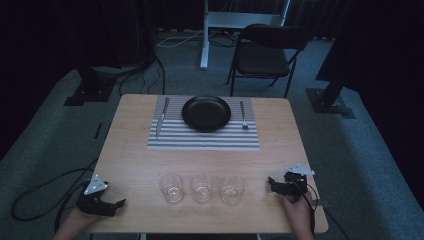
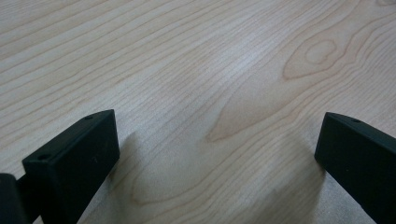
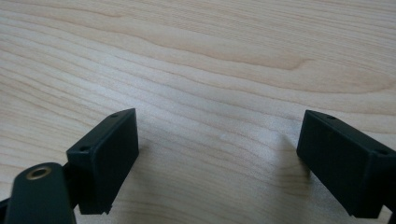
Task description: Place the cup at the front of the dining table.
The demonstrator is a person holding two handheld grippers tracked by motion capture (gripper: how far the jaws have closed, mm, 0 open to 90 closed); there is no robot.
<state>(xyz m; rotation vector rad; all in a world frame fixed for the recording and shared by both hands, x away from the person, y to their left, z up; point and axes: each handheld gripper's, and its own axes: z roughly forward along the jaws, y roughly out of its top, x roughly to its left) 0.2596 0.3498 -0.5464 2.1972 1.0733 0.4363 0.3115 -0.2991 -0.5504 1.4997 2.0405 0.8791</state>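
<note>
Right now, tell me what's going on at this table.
A person holds a gripper in each hand at the near edge of the wooden table. The left gripper and right gripper both rest open, holding nothing. Between them stand three empty glasses in a row. Farther back, a striped placemat carries a black plate, a knife and a fork.

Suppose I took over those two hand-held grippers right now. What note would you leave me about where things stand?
Left hand-held gripper: open, holding nothing, resting at the near left corner of the table.
Right hand-held gripper: open, holding nothing, at the near right edge.
Things: three glasses in a row between the grippers, left glass, middle glass, right glass. Farther back a striped placemat carries a black plate, a knife and a fork.
Done: no glass gripped yet.
Left: probably pick up the nearest glass.
</note>
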